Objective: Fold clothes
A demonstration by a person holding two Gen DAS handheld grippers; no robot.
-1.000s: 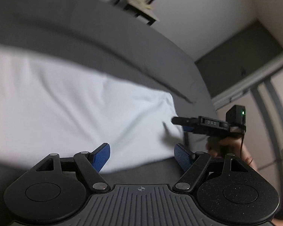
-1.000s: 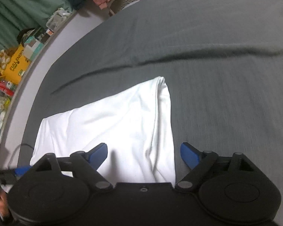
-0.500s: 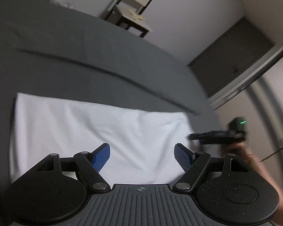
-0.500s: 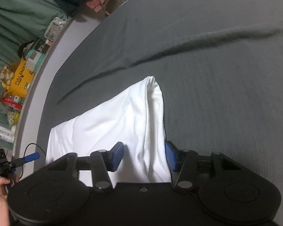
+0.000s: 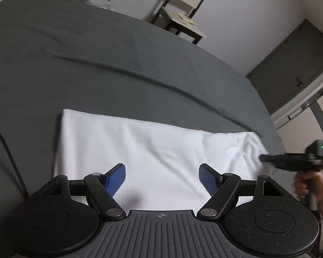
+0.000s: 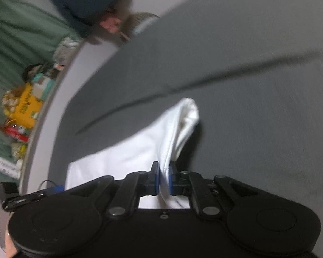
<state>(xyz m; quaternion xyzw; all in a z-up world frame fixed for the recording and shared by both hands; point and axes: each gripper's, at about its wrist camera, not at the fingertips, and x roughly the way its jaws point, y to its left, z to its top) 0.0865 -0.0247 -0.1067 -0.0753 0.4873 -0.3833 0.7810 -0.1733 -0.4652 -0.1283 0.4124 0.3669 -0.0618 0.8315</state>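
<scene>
**Right end pinched, left end free**

Grey bedding (image 5: 140,68) carries a white cloth (image 5: 140,150) laid long from left to right. One short end is clamped by the right gripper (image 6: 164,177), seemingly lifted. The left gripper (image 5: 162,176) is held wide open, empty, above the near long edge.

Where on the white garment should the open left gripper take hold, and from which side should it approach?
Grip the white garment at its free left corner, coming in low from the near edge. The right gripper already pinches the other end, and that end's edge lies flat on the grey bed, so the left gripper jaws must straddle the hem.
</scene>
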